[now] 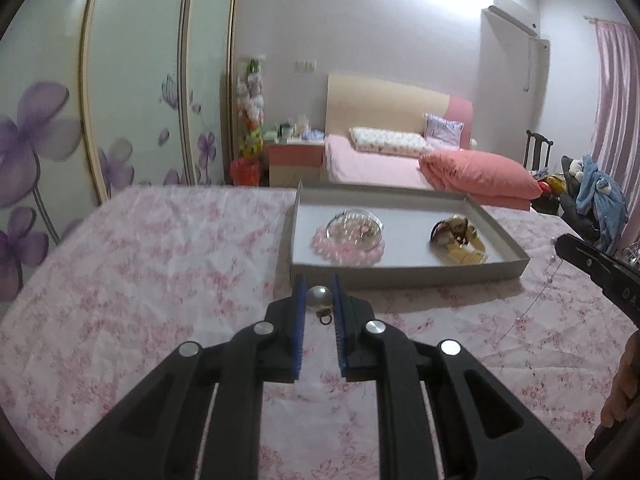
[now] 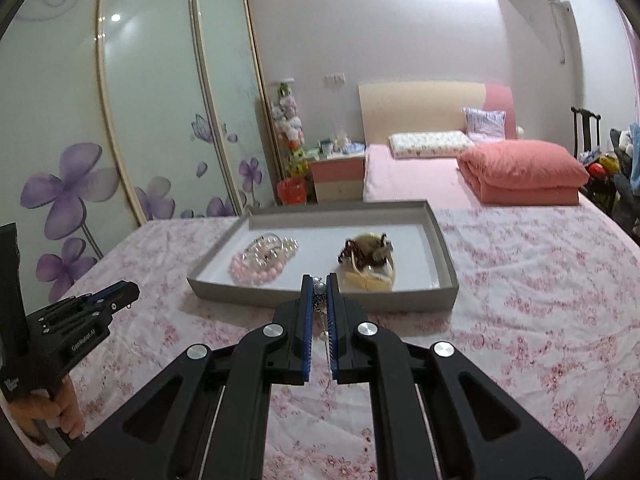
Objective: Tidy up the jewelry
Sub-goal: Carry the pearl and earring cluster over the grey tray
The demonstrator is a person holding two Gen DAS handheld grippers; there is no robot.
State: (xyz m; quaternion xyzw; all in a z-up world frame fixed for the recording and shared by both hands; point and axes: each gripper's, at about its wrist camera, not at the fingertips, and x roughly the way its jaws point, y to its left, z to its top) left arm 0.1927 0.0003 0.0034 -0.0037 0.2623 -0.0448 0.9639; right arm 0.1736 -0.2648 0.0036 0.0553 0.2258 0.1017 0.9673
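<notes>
**Pearl pieces held over the floral sheet, tray ahead**

Bedroom walls, a sliding wardrobe (image 2: 132,112) with purple flowers, and a pink bed (image 2: 440,176) with a folded quilt (image 2: 524,172) fill the background. Nearer, we work over a surface draped in a pink floral sheet (image 1: 140,272). On it sits a shallow grey tray (image 1: 404,270), straight ahead of both claws and nothing between us and its near wall. Inside the tray we see a pink bead bracelet (image 1: 348,250) with a clear glass dish (image 1: 354,228) on it at the left, and a brown-and-cream heap of jewelry (image 1: 456,238) at the right, apart from the beads. Our left claw (image 1: 319,298) is clamped on a large pearl pendant (image 1: 319,297), its small ring hanging below. Our right claw (image 2: 319,296) is clamped on a pearl necklace (image 2: 320,289), whose chain dangles between the fingers.
</notes>
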